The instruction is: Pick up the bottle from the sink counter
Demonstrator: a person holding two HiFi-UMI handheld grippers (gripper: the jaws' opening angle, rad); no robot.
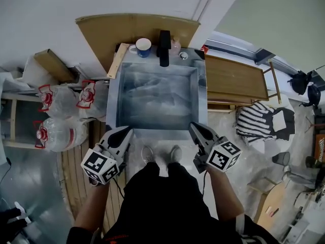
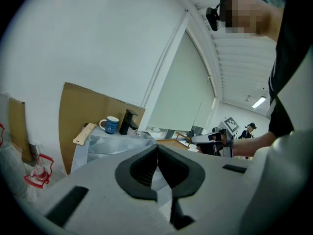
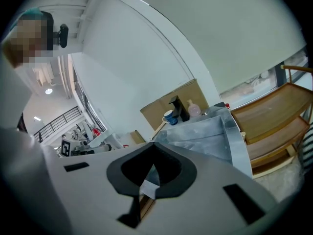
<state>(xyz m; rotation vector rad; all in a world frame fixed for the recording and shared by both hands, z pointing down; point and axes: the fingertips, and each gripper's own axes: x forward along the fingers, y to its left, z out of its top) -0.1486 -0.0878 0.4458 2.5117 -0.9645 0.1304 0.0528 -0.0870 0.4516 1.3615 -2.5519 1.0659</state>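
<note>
The sink (image 1: pixel 157 100) in the middle is shiny silver-grey. At its top edge are a blue mug (image 1: pixel 143 48) that is white inside, a black tap (image 1: pixel 164 47) and a pale pink bottle (image 1: pixel 175 46). The cardboard (image 1: pixel 111 32) behind is brown. At the right, a cloth (image 1: pixel 254 121) has black and white stripes. At the left, clear bags (image 1: pixel 61 133) have red marks. The left gripper (image 1: pixel 130 130) and the right gripper (image 1: pixel 192 126) are grey, with black and white squares.
</note>
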